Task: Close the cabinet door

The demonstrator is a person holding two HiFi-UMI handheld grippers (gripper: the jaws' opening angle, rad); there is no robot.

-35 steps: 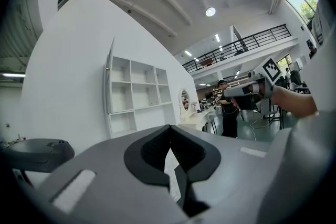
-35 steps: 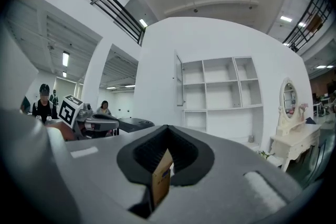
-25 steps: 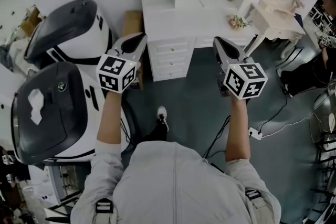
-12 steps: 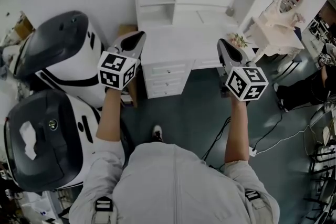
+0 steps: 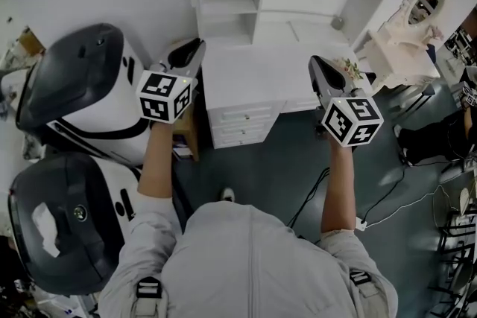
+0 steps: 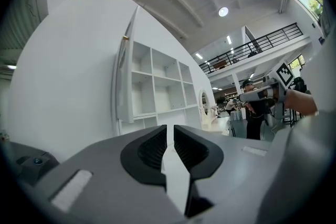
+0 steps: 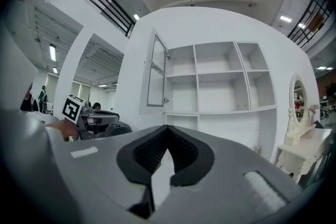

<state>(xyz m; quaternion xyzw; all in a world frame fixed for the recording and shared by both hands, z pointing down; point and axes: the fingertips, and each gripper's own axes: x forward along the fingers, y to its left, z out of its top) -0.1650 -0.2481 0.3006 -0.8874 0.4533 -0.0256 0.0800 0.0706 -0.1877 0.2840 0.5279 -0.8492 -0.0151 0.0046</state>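
The cabinet door (image 7: 155, 72) stands swung wide open at the left side of the white cabinet (image 7: 220, 81), well out from the open shelves. It looks like a thin framed panel with a pale pane in the middle. It is probably light and stiff and should swing easily on its hinges, but the pane may be fragile.

It needs a push rather than a grip. The best place is the solid frame at the edge farthest from the cabinet, not the pane, and the push should be eased at the end so the door doesn't slam.

Both tongs are short of the cabinet, over the front of the table (image 5: 253, 74) that carries it. The left tongs (image 5: 188, 52) are opening, showing only a narrow gap with nothing in it. The right tongs (image 5: 322, 65) are closed tip to tip and empty.
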